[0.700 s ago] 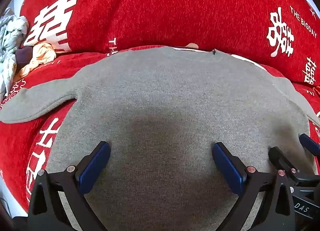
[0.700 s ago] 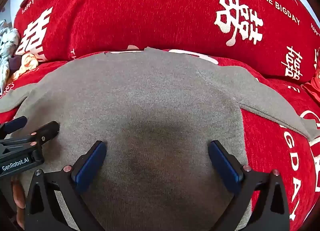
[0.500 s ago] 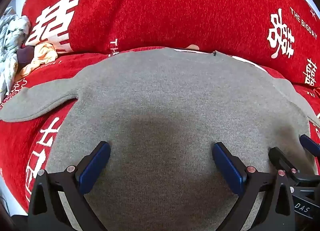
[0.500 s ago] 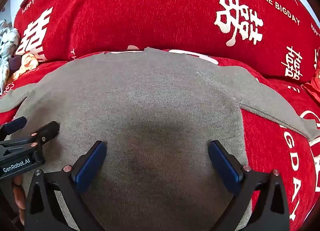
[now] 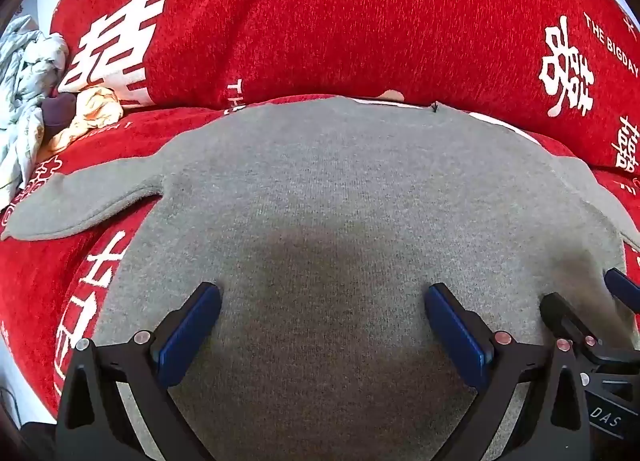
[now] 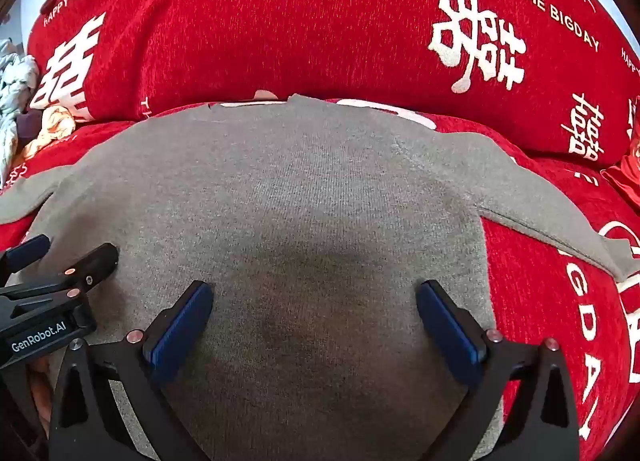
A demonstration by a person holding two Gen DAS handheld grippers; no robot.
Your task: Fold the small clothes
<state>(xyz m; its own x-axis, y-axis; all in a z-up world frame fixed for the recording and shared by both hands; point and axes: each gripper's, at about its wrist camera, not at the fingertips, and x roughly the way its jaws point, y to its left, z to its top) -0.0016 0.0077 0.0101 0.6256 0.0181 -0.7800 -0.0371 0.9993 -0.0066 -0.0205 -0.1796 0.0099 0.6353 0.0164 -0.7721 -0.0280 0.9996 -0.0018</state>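
Your left tool [image 5: 322, 297] sits low over the near part of the grey sweater [image 5: 340, 201], blue fingers [image 5: 190, 331] spread wide, nothing between them. Whether the tips touch the knit, can't tell.

Your right tool [image 6: 314, 293] is just beside it, same pose: fingers [image 6: 446, 323] spread wide, empty, pointing forward over the sweater's body. Each tool shows at the edge of the other's view, side by side, both aimed toward the neckline. A bit of your hand [image 6: 38, 385] shows under the left tool in the right view.

Sweater lies flat on the red sofa seat [image 5: 132, 137], body running away from you, hem near, neck edge [image 6: 256, 103] far, up against the backrest. Long axis runs sleeve to sleeve, crosswise: left sleeve [image 5: 84, 205] stretched out left, right sleeve [image 6: 560, 221] angled out right and toward you.

Beyond: red backrest cushion [image 6: 300, 21] with white characters and "HAPPY WEDDING", "THE BIGDAY". Far left, a heap of crumpled clothes [image 5: 28, 73], pale blue, dark and orange-cream.
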